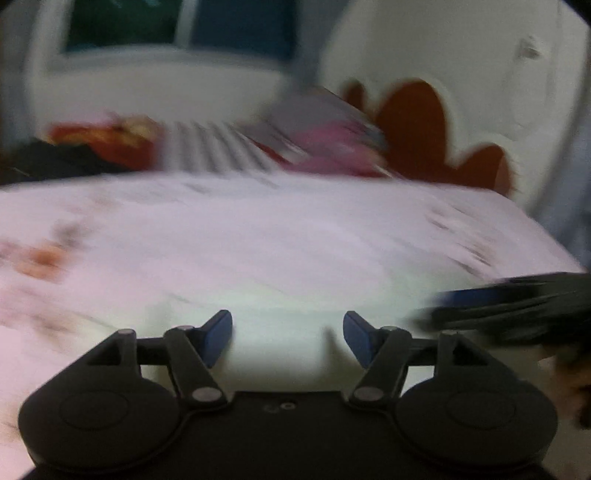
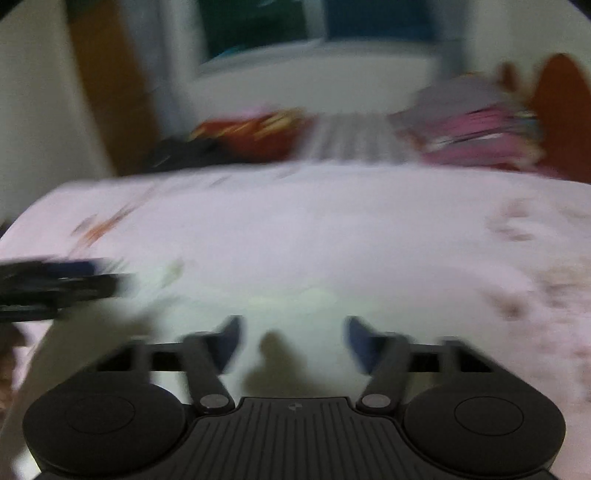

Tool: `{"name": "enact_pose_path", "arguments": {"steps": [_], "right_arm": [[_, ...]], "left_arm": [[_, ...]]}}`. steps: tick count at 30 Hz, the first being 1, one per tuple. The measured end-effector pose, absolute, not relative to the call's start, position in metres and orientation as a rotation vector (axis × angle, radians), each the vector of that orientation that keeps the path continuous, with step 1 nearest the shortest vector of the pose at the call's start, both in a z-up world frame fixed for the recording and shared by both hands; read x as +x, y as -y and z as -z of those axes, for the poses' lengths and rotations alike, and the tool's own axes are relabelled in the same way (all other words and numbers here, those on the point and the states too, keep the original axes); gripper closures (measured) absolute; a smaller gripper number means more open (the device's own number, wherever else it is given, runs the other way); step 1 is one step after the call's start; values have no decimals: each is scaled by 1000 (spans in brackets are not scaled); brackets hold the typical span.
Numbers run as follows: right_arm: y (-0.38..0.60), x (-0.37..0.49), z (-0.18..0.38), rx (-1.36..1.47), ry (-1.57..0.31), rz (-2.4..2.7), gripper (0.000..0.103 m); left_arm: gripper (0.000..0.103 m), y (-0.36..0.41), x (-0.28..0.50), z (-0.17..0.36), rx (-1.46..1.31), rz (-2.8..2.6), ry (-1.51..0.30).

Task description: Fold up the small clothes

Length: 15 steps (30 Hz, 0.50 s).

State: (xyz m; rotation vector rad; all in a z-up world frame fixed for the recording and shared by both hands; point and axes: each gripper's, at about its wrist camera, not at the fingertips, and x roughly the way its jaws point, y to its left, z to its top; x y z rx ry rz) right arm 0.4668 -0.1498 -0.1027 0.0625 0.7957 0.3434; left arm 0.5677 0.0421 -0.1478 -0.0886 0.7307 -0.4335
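Pale floral bedsheet (image 1: pixel 258 236) fills both blurred views; a whitish garment (image 1: pixel 280 325) lies just ahead of the left tool (image 1: pixel 287 334) and right tool (image 2: pixel 293 339), both open and empty. Settle first, then pinch matching edges evenly.

I counted two grippers: my left gripper (image 1: pixel 287 338) and my right gripper (image 2: pixel 293 341), each with two blue-padded fingers set apart and nothing between them. One pale garment (image 1: pixel 280 295) lay near, on one pink floral bedsheet (image 1: pixel 258 229). Far off I saw two heaps of clothes, a red and black one (image 1: pixel 92 147) at left and a pink and grey one (image 1: pixel 321 136) at right. One window (image 1: pixel 177 26) showed beyond; blur hid finer counts.
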Motion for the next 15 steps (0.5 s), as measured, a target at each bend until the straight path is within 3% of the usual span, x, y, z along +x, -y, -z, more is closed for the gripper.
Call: {"name": "enact_pose_path", "arguments": {"steps": [4,8,12,14,15], "right_arm": [[127,465,118,-16,-836,-424,63],[180,468,118,-45,-816,-158,63],[205,470,119,-74,-870,-87,63],[193,463,103,-60,-840,-74,63],[192,455,94,17,-813,-103,63]], "left_arm": [[37,-39,568,164,-9,380,-761],[37,-86,568,173,-12,254,-751],[39,-76,568,156,9,227,-749],[34,-62,549,139,-19,253,-692],[23,-56,543,133,-37,268,-682]]}}
